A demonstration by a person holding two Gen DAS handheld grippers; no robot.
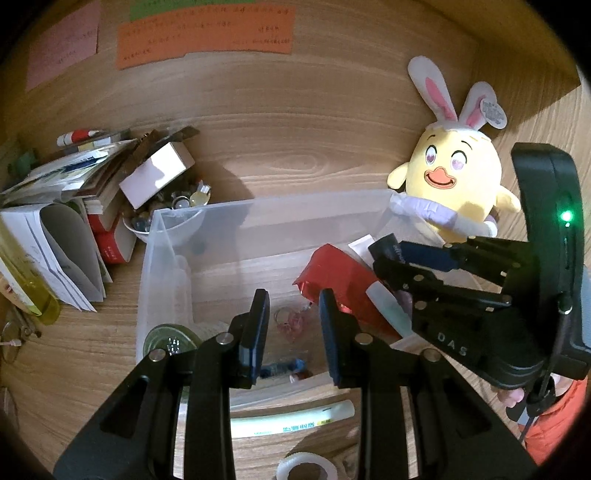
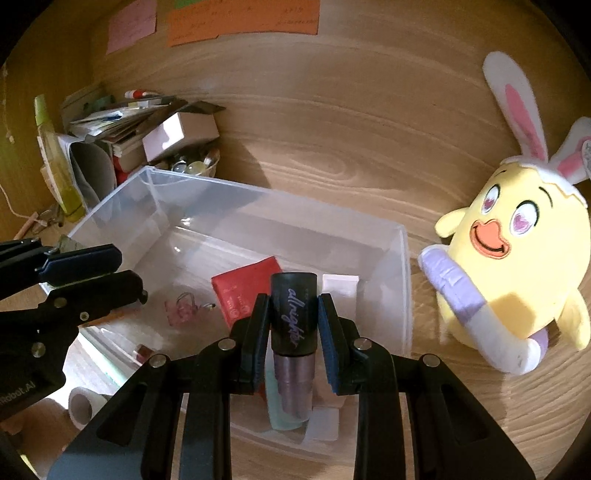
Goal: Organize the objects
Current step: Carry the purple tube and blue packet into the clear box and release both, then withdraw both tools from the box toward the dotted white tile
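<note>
Between the right gripper's (image 2: 293, 321) pads: black "allnighter" bottle (image 2: 294, 314), clamped upright-ish over the clear bin (image 2: 404, 280), probably for a drop beside the red packet (image 2: 245, 295). Left gripper (image 1: 293, 332): jaws narrowly apart, nothing between them, hovering over bin's near side.

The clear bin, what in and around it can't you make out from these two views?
- Left wrist view: small item on the clear bin floor, hidden by the left tool.
- Right wrist view: pale green item, covered by the black bottle in the right tool.
- Both: note writing, blurred.
</note>
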